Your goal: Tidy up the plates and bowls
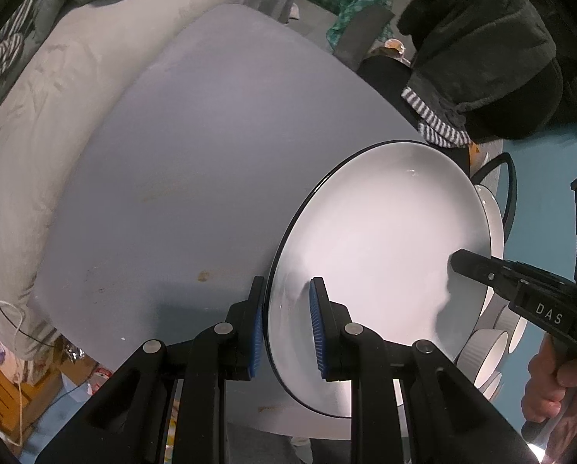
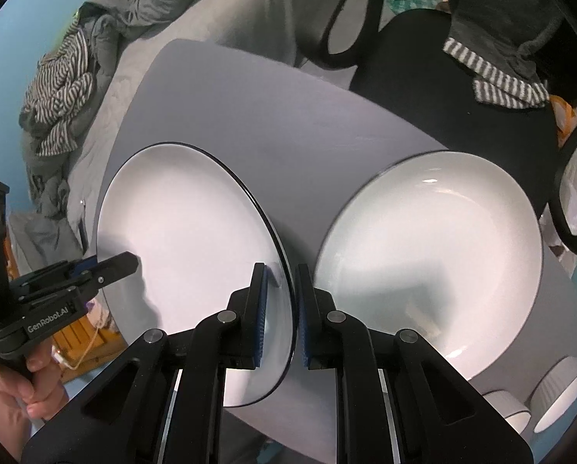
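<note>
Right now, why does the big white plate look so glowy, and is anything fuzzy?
Left wrist view: bright light washes out the round black-rimmed white plate. Right wrist view: the second white plate has a blurred left rim and small shiny glints.

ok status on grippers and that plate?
Left gripper and right gripper both clamped on held plate, opposite rims. Plate lifted, tilted over table. Second plate beside it, ribbed bowls at edge.
</note>
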